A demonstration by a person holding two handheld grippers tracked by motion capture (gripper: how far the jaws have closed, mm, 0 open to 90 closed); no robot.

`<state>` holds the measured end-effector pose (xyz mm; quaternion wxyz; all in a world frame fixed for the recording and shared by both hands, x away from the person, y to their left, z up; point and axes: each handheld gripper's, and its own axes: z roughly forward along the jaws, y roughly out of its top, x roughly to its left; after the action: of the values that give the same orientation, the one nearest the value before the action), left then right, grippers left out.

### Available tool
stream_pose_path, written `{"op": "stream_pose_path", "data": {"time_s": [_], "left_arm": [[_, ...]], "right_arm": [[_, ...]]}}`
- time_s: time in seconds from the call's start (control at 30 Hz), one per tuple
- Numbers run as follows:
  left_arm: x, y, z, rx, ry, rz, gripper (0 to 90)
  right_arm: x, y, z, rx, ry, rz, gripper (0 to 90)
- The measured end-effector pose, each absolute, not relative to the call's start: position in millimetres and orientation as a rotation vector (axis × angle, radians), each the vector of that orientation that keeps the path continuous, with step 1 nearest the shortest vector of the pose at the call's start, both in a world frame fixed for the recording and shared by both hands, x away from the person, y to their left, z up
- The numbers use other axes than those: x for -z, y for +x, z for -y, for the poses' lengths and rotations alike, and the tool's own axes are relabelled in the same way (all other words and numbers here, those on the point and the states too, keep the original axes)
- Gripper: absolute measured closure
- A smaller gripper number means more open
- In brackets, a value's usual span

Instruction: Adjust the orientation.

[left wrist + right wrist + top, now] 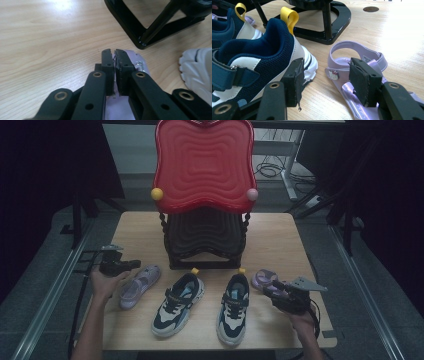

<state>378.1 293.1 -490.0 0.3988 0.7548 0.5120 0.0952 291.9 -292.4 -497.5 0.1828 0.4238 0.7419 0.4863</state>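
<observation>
Shoes stand in a row along the near half of the wooden table point(280, 232), in front of a black rack point(204, 242) with a red wavy panel point(204, 165) above it. Left claw point(113, 53) is all but pressed together, pinching a thin part of the left lilac sandal point(136, 62), which lies flat on the table at the left end of the row, beside the rack's black foot. Right claw point(324, 75) is spread wide and grips nothing; it sits low between the right navy-and-white sneaker point(262, 55) and the right lilac sandal point(359, 65) at the right end of the row. A second sneaker point(179, 304) stands between the two.
</observation>
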Motion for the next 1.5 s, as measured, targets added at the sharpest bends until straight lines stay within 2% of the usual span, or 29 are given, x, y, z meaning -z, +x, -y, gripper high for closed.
{"op": "stream_pose_path", "data": {"time_s": [0.33, 0.53, 0.77, 1.2, 1.5], "left_arm": [[468, 345, -292, -0.302, 1.899, -1.252, 71.4], [457, 324, -283, -0.340, 1.919, -1.233, 57.9], [451, 301, -276, -0.297, 1.939, -1.222, 45.8], [454, 270, -264, -0.283, 1.939, -1.246, 32.6], [464, 264, -256, -0.271, 1.958, -1.234, 28.1]], "right_arm": [[494, 291, 292, -1.384, 1.187, -2.087, 45.8], [492, 290, 293, -1.386, 1.182, -2.084, 45.6], [492, 290, 292, -1.390, 1.179, -2.080, 45.1], [488, 288, 292, -1.389, 1.158, -2.090, 44.9], [482, 284, 297, -1.378, 1.115, -2.062, 46.0]]}}
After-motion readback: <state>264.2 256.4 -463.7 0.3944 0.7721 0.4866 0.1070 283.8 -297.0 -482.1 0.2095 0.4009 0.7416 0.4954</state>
